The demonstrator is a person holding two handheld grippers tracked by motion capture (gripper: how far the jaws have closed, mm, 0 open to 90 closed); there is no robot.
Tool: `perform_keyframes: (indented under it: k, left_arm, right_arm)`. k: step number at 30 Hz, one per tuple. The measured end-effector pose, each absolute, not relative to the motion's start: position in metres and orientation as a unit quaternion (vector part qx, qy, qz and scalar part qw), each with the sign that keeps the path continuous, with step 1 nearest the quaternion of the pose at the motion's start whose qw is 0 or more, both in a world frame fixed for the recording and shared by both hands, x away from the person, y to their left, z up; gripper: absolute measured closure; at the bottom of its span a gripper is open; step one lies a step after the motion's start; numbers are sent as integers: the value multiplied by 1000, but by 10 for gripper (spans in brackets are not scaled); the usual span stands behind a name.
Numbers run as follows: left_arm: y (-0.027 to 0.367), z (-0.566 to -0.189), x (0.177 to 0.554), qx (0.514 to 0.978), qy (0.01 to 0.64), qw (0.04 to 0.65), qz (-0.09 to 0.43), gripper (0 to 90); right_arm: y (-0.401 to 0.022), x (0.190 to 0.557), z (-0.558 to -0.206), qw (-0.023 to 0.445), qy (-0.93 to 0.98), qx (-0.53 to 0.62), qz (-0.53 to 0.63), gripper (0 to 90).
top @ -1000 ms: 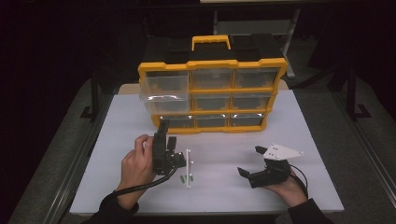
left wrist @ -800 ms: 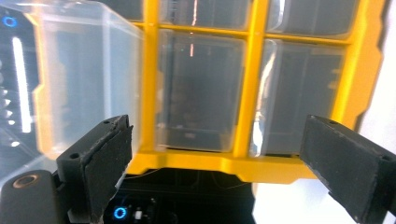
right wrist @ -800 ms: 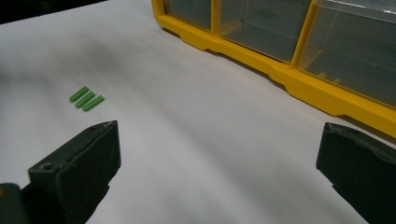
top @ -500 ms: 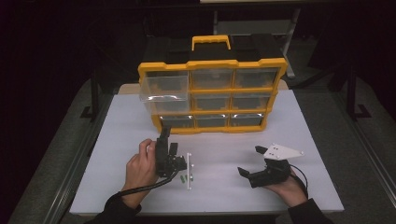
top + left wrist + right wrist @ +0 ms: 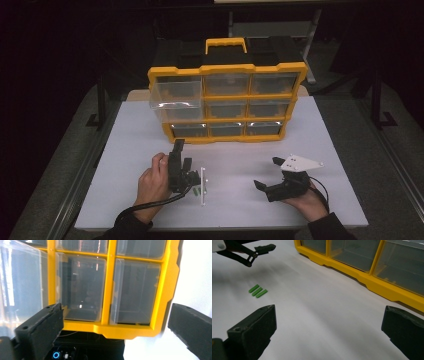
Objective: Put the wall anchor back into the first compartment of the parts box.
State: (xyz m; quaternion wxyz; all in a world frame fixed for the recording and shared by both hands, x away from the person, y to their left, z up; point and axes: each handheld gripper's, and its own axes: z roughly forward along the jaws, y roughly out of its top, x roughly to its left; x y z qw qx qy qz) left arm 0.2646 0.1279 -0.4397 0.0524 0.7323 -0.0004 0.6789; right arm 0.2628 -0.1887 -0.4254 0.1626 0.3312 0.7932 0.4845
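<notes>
On white tabletop [image 5: 330,150] | three green ribbed plugs [image 5: 258,291] | both grippers' fingers apart, empty.

Three short green sticks [image 5: 258,291] lay flat, parallel and touching, on the white table [image 5: 240,165] at six o'clock of the organizer [image 5: 226,104].

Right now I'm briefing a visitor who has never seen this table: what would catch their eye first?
The yellow organizer with clear drawers stands at the back of the white table, its top-left drawer pulled out. Nearer, three small green pegs lie side by side on the table beside the left gripper, whose jaws have just been opening with nothing between them. The right gripper rests open at the near right.
</notes>
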Motion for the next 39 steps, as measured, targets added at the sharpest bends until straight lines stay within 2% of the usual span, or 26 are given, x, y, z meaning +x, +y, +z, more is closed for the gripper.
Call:
perform_keyframes:
  k: [12, 31, 36, 37, 39]
  left_arm:
    - [127, -448, 268, 750, 15, 48, 660, 0]
    - [133, -450, 273, 760, 68, 98, 639, 0]
    - [136, -449, 276, 766, 100, 123, 623, 0]
    - [136, -452, 278, 762, 110, 145, 622, 0]
    - [138, -449, 277, 771, 117, 134, 612, 0]
  right_arm:
    - [-189, 263, -426, 160, 792, 335, 485, 0]
    - [-189, 263, -427, 160, 792, 335, 485, 0]
    - [-189, 263, -427, 158, 792, 336, 485, 0]
    - [-189, 263, -427, 159, 791, 336, 486, 0]
    - [-189, 262, -427, 158, 791, 338, 485, 0]
